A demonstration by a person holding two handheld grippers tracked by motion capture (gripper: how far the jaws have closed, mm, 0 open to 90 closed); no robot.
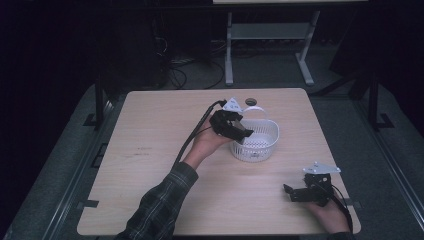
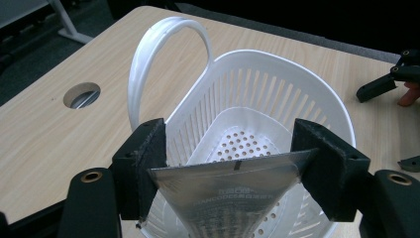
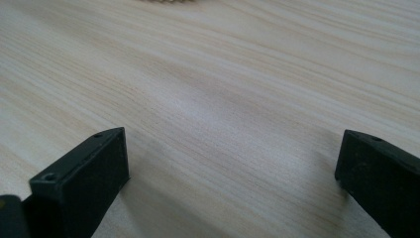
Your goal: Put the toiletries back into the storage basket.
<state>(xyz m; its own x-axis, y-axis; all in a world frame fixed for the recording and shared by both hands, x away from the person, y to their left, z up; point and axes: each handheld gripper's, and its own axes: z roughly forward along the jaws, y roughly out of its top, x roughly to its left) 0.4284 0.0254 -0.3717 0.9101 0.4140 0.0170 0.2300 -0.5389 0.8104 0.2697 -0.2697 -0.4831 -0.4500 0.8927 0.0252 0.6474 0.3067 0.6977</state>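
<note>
Left gripper [image 2: 233, 168] pinches a silver pouch [image 2: 233, 193] above the white basket [image 2: 277, 84]; right gripper [image 1: 299, 192], spread, rests near the worktop's [image 1: 150, 150] near right corner.

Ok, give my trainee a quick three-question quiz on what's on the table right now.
1. True or false: the left gripper holds a silvery foil pouch over the white basket.
2. The right gripper is: A) clamped on the basket handle, B) open, low over bare table, C) inside the basket.
3. What does the basket's floor look like in the left gripper view?

Key:
1. True; the pouch's top edge spans between the two pads.
2. B.
3. White, perforated with small round holes, nothing lying on the visible part.
</note>
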